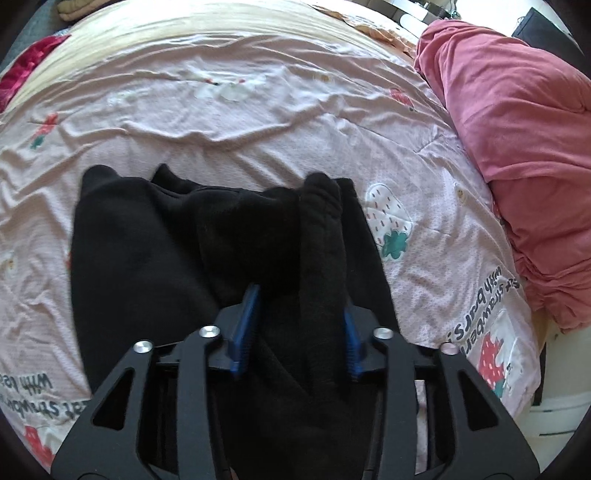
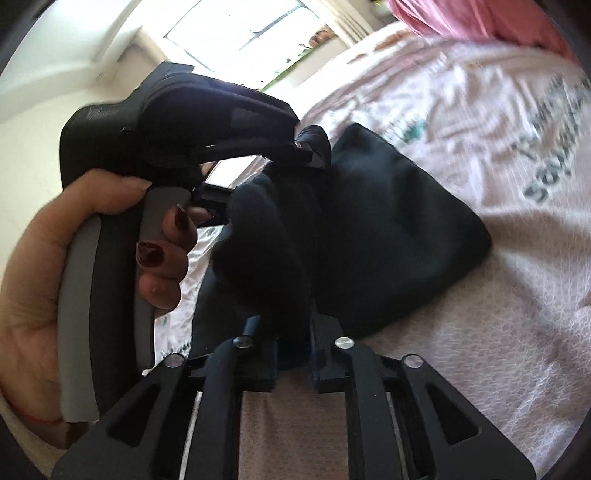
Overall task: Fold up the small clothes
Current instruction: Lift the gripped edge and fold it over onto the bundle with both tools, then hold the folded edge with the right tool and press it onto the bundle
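A small black garment lies on the pink strawberry-print bed sheet. In the left wrist view my left gripper has its blue-padded fingers around a bunched fold of the garment, jaws partly closed on it. In the right wrist view my right gripper is shut on a thick fold of the same black garment, lifted off the sheet. The other gripper and the person's hand holding it show at the left of that view.
A rumpled pink-red quilt is piled at the right of the bed. A red cloth lies at the far left edge. A bright window is beyond the bed.
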Motion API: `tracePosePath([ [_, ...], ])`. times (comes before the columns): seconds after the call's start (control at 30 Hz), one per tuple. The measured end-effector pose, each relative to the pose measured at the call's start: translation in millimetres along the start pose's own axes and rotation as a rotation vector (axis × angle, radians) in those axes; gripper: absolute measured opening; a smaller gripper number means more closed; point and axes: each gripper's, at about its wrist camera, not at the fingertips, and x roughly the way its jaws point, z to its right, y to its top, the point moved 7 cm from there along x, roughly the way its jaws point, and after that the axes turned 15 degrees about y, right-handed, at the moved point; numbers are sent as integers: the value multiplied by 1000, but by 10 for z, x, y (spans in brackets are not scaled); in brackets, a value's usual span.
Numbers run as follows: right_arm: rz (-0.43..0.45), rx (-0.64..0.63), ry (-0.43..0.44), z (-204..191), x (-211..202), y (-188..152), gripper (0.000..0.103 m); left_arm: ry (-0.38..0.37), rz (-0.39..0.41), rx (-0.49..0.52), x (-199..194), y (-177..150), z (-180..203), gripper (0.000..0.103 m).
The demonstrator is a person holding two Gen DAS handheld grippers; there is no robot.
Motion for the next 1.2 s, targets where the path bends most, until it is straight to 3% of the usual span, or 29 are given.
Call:
tracePosePath([
  [0.03, 0, 20, -11, 52, -21, -1, 26, -9, -2, -1, -1, 6, 31, 50],
  [0.1, -2, 51, 0, 93, -42, -8, 26, -80, -3, -15, -62, 22, 106, 70],
  [0.2, -8, 84, 20, 104, -85, -20, 28, -145, 44, -51, -261, 61, 80, 70],
  [0.27, -17, 99, 35, 74, -133, -25, 37, -161, 91, -63, -396, 94, -17, 70],
  [0.3, -19, 81, 28, 31, -183, -3, 41, -147, 125, -77, -476, 112, -140, 70],
  [0.37, -11, 49, -12, -23, -302, 66, 60, -120, 172, -92, -573, 101, -348, 70],
  [0.47, 46, 15, -79, -107, -586, 228, 70, -1, 236, -88, -625, -4, -740, 70],
  [0.53, 81, -7, -109, -168, -778, 409, 70, 57, 242, -86, -572, -119, -970, 70],
  [0.6, 56, -38, -88, -258, -794, 550, 70, 80, 230, -77, -477, -255, -1105, 70],
  [0.7, -123, -99, -36, -366, -451, 720, 70, 115, 216, -39, -336, -426, -1130, 71],
  [0.83, -247, -196, -164, -147, -4, 846, 70, 109, 233, -41, -245, -553, -1082, 71],
  [1.0, -291, -96, -51, 110, 283, 889, 68, 102, 252, -20, -272, -606, -988, 71],
  [1.2, -324, -88, -22, 71, 429, 928, 63, 82, 258, -16, -260, -634, -915, 72],
])
